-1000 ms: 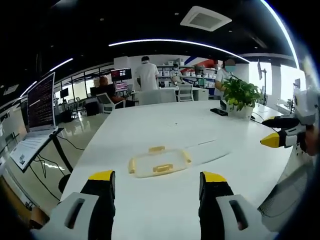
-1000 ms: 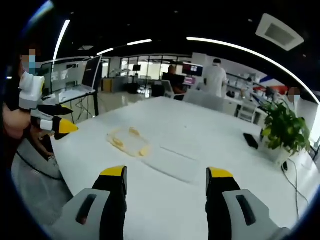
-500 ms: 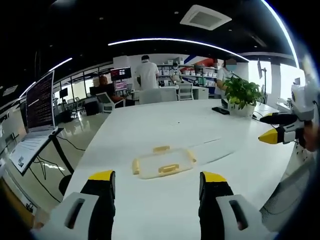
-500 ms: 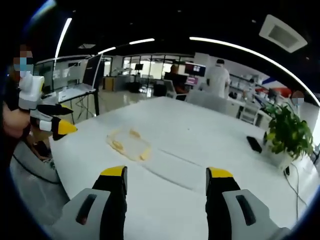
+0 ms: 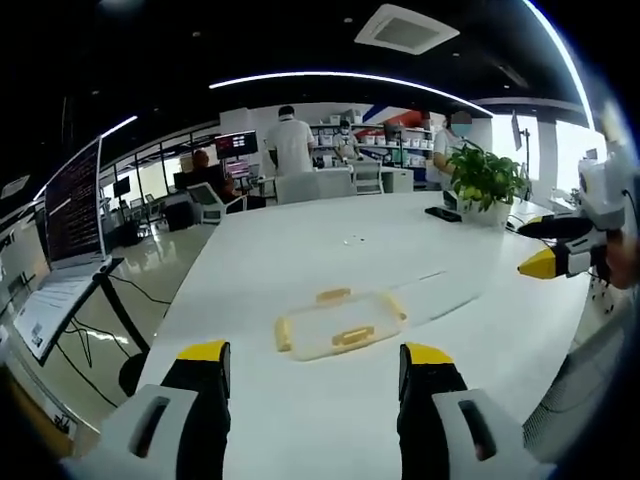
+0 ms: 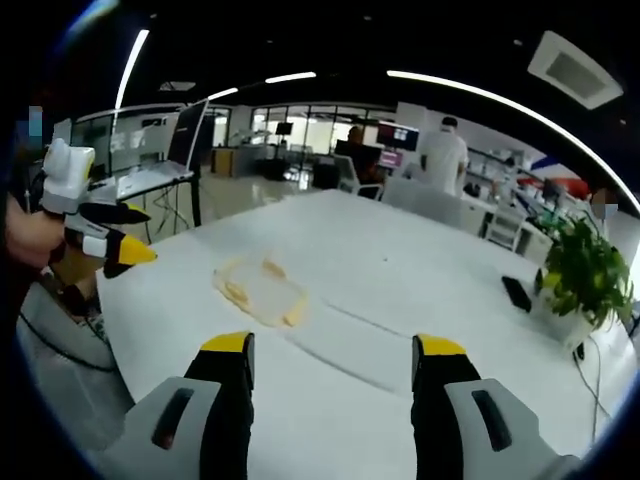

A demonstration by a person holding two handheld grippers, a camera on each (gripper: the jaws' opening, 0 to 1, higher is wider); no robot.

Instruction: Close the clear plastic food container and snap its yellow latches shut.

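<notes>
Over the last second our two views have drifted a little, so the clear container [image 5: 340,324] now sits slightly nearer the middle of the left gripper view; we judge that our hands moved, not the box. It lies flat on the white table [image 5: 300,250], well apart from both tools and on the side of the table far from the potted plant [image 5: 482,182]. Nothing has touched it yet, so the task is, as we judge it, still at its beginning.

The left gripper [image 5: 315,358] has its jaws apart and holds nothing. The right gripper [image 6: 333,350] is also spread wide and empty. Each tool also appears at the edge of the other view, with its yellow tips pointing toward the container.

Some things are hard to read. The yellow latches [image 5: 353,336] show as small tabs around the rim, but we cannot tell whether they are snapped or loose. Beside the container, toward the plant, lies a faint clear sheet [image 6: 350,340]; it may be the lid, but its outline almost disappears against the table.
</notes>
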